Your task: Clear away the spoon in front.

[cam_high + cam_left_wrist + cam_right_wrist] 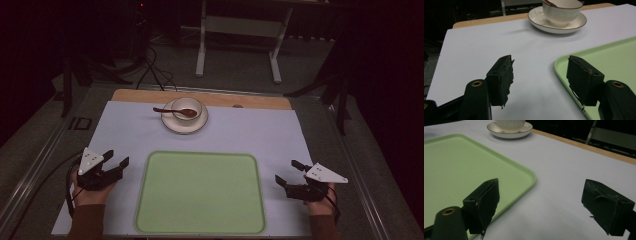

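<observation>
A pale green tray [200,192] lies empty on the white table sheet near the front edge. Behind it a white cup [186,108] stands on a white saucer [184,123], and a brown spoon [172,111] rests across the cup with its handle out to the left. My left gripper [115,158] rests left of the tray, open and holding nothing; its jaws frame the tray's corner [564,65] with the cup [562,11] far ahead. My right gripper [288,172] sits right of the tray, open and holding nothing, with the tray's rim [530,176] beside its left jaw.
The white sheet [260,132] covers a wooden tabletop [260,102] whose bare strip shows at the far edge. Dark floor, cables [155,70] and a white table frame [240,35] lie beyond. Metal rails run along both table sides.
</observation>
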### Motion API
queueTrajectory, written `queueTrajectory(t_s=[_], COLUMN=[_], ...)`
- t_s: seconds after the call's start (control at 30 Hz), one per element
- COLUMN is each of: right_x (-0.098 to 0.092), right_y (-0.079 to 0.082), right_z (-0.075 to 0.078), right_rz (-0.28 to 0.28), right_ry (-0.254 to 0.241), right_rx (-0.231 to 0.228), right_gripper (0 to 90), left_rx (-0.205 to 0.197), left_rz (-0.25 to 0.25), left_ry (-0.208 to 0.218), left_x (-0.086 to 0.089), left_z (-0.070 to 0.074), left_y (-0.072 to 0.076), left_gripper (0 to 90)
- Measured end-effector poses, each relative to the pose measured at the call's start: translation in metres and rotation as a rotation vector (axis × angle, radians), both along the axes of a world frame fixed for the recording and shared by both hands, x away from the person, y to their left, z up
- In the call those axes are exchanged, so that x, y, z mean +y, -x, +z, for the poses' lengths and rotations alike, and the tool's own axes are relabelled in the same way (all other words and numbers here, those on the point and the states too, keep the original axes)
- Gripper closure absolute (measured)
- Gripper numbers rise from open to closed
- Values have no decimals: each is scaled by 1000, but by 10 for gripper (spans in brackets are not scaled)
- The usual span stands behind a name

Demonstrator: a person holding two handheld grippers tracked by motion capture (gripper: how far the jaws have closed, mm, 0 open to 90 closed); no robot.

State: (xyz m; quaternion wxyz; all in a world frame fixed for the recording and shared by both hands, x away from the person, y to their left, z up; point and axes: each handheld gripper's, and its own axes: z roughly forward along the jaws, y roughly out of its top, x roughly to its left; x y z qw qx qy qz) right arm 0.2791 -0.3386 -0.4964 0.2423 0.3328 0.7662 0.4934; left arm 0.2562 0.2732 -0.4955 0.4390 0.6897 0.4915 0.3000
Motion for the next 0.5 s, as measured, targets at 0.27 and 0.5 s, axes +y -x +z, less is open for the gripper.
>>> queueTrajectory(t_s=[0.27, 0.5], right_x=[-1, 0], right_y=[1, 0], right_z=[0, -1], right_rz=[10, 11], right_ry=[9, 14], right_rx=[-14, -12], right_gripper=[146, 146], left_rx=[6, 12], left_rz=[-5, -10], left_ry=[8, 2], left_x=[0, -2], left_z=[0, 0], left_y=[-2, -6], left_gripper=[375, 375])
